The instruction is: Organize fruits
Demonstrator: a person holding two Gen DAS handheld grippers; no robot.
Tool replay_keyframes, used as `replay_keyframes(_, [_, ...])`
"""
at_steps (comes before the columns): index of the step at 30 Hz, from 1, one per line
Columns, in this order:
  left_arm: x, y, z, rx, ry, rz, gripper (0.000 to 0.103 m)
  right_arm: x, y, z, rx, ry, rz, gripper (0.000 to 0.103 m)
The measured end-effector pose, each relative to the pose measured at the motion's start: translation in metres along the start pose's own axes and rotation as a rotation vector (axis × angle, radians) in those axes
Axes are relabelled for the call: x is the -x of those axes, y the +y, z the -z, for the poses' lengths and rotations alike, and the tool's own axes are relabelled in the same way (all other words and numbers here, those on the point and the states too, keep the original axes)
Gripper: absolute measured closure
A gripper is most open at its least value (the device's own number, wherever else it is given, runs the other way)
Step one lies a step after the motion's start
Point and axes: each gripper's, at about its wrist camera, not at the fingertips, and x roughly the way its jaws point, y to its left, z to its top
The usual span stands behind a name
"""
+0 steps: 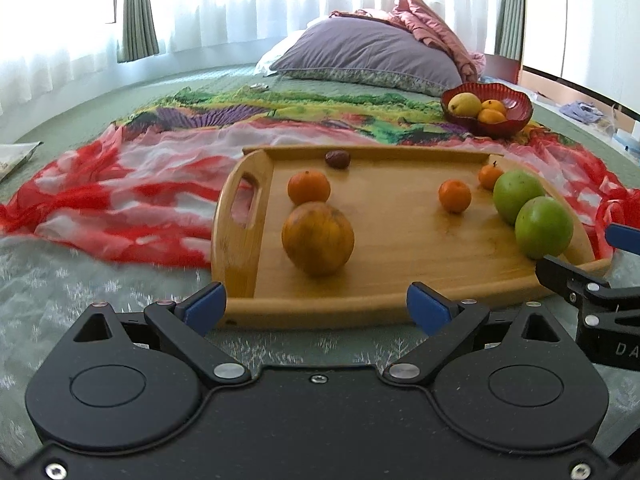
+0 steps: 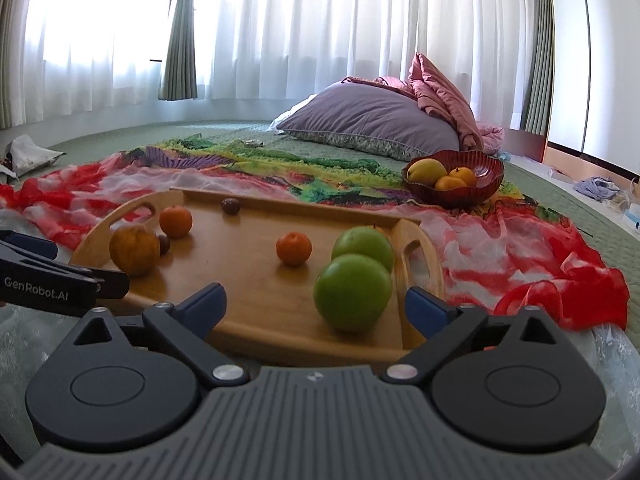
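Note:
A wooden tray point(image 1: 400, 248) point(image 2: 248, 280) lies on the bed and holds a big orange point(image 1: 318, 238) point(image 2: 135, 250), small tangerines point(image 1: 309, 187) point(image 1: 455, 195) point(image 2: 293, 249), two green apples point(image 1: 543, 227) point(image 2: 352, 292), and a dark date point(image 1: 337, 159) point(image 2: 231, 205). A red bowl point(image 1: 516, 118) point(image 2: 486, 184) behind the tray holds a yellow pear and two tangerines. My left gripper point(image 1: 316, 306) is open and empty at the tray's near edge, in front of the big orange. My right gripper point(image 2: 314, 308) is open, just before the near green apple.
A red-white scarf point(image 1: 120, 200) and a colourful cloth point(image 2: 280, 168) cover the green bedspread. A purple pillow point(image 1: 368, 52) and a pink quilt point(image 2: 440, 92) lie at the back. Curtains hang behind. Clutter lies on the floor at the right point(image 2: 600, 188).

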Motion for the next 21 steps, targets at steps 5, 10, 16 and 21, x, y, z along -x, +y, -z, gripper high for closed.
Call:
replay_keyframes(5, [-0.005, 0.001, 0.009, 0.002, 0.015, -0.017, 0.006, -0.001, 0.001, 0.012, -0.010, 0.019, -0.004, 0.000])
replay_keyframes(10, [-0.010, 0.001, 0.016, 0.005, 0.030, -0.029, 0.004, -0.006, 0.001, 0.021, -0.020, 0.045, -0.002, 0.000])
replay_keyframes(16, [-0.017, 0.000, 0.020, 0.003, 0.043, -0.043, 0.004, -0.016, -0.001, 0.029, -0.030, 0.079, 0.007, 0.000])
replay_keyframes(21, [-0.023, -0.001, 0.023, 0.000, 0.056, -0.051, 0.004, -0.019, 0.004, 0.034, 0.002, 0.082, 0.026, 0.000])
